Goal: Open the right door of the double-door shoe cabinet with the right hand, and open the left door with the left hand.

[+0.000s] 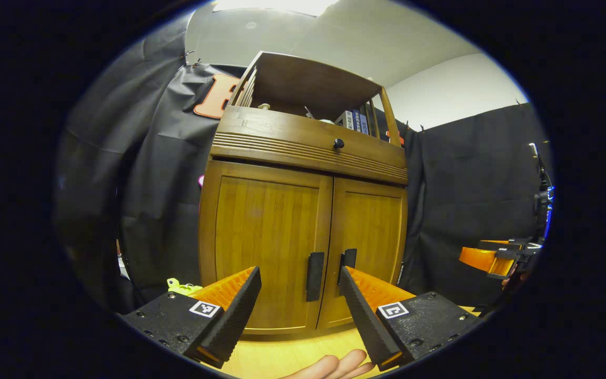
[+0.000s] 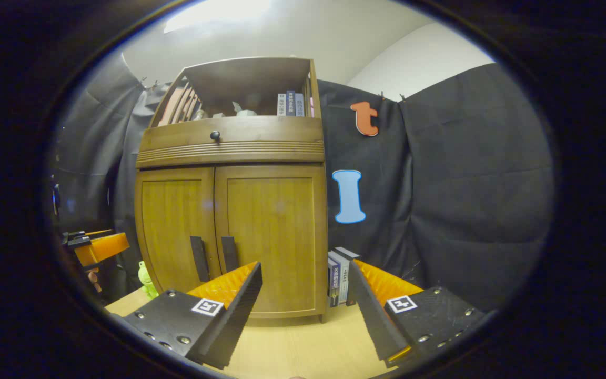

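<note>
Standing on the pale wooden floor [image 2: 303,337] against the black cloth wall, the shoe cabinet [image 1: 303,221] has both doors shut — nothing of the task is done yet, and this looks like the approach before the first pull. Going from the left: a small green toy [image 1: 182,287] sits at the cabinet's left foot; then comes the left door [image 1: 266,247] with its dark vertical handle [image 1: 314,276] at the inner edge, the right door [image 2: 274,237] with its own handle [image 2: 229,253] just beside the first, and a few books [image 2: 337,284] standing by the cabinet's right side. Above the doors a drawer front carries a round black knob [image 1: 339,143].

The left gripper [image 1: 299,295] hangs short of the doors with its fingers spread wide and holding nothing, the left handle showing between them. The right gripper [image 2: 305,289] is likewise wide and empty, aimed a little right of the handles. By my reckoning the right one should go first — it needs to shift leftward, close in on the right door's handle, pinch it, and draw the door outward on its hinge.
</note>
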